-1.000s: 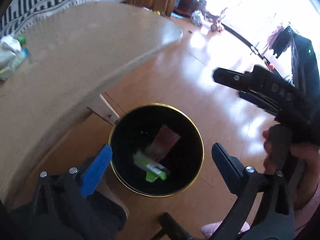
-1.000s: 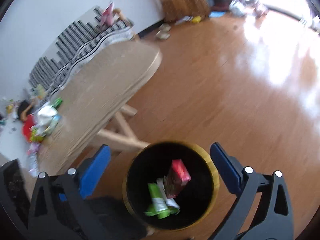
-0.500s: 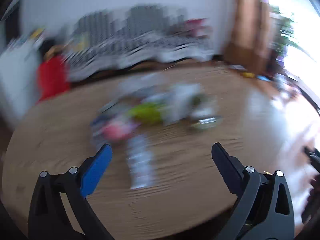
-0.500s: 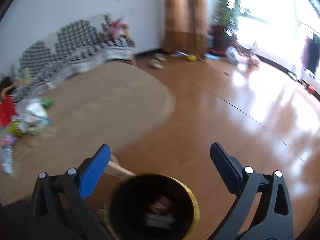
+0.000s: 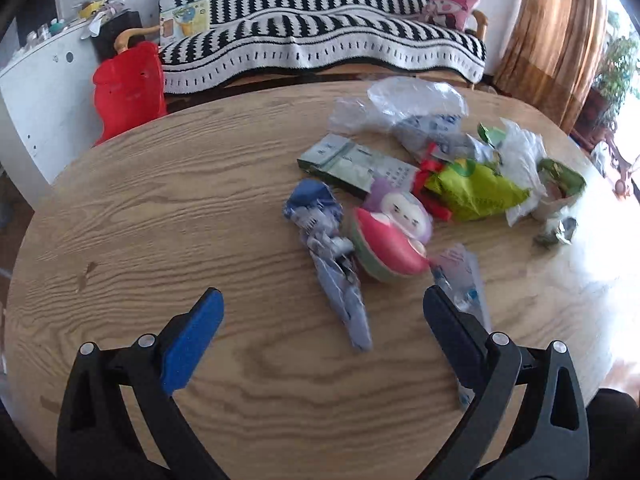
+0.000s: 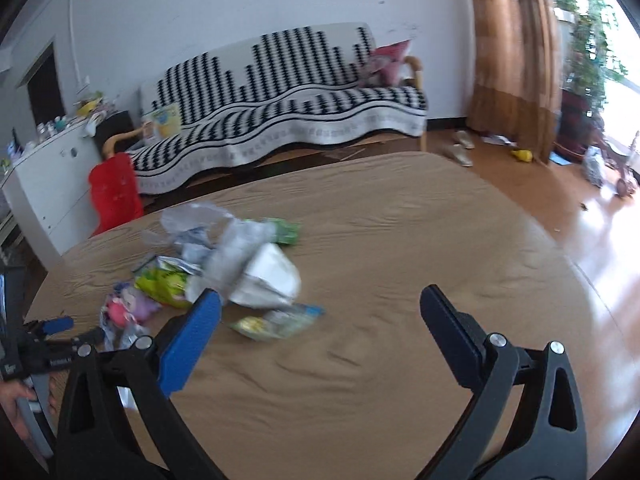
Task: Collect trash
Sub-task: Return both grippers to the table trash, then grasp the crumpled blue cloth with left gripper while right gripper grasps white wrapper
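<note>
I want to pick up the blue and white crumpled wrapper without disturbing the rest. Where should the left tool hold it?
Grip the blue and white wrapper at its narrow twisted tail, coming from the near side. That end lies alone on the table; the upper part touches the pink packet.

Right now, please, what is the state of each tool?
Left tool: open, holding nothing, above the table.
Right tool: open, holding nothing.

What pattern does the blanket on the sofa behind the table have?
The blanket has black-and-white stripes; the left wrist view shows it best.
</note>
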The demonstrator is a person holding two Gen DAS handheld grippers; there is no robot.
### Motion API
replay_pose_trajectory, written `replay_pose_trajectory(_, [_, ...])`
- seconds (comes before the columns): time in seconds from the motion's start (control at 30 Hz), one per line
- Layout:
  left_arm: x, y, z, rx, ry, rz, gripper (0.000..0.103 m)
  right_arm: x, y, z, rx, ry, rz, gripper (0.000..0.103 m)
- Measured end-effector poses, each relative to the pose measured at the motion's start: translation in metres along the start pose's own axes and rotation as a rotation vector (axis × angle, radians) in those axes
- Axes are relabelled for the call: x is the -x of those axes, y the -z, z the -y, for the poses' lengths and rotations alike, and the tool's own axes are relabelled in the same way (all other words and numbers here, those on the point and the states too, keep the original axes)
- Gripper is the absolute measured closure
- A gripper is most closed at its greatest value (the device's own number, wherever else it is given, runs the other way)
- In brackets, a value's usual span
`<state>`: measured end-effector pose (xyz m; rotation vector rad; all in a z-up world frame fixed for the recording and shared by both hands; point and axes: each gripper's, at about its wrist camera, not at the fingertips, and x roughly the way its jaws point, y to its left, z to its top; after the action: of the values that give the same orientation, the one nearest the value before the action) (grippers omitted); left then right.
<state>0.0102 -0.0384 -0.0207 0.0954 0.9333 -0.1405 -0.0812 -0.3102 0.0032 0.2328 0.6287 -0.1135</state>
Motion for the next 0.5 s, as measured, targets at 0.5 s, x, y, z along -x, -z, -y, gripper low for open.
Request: replay_pose_trajectory(0.5, [-0.043, -0.008, -0.038, 0.039, 0.03, -0.04, 0.006, -0.1, -0.006, -0.051, 0.1, 0.1, -0.057, 0.007])
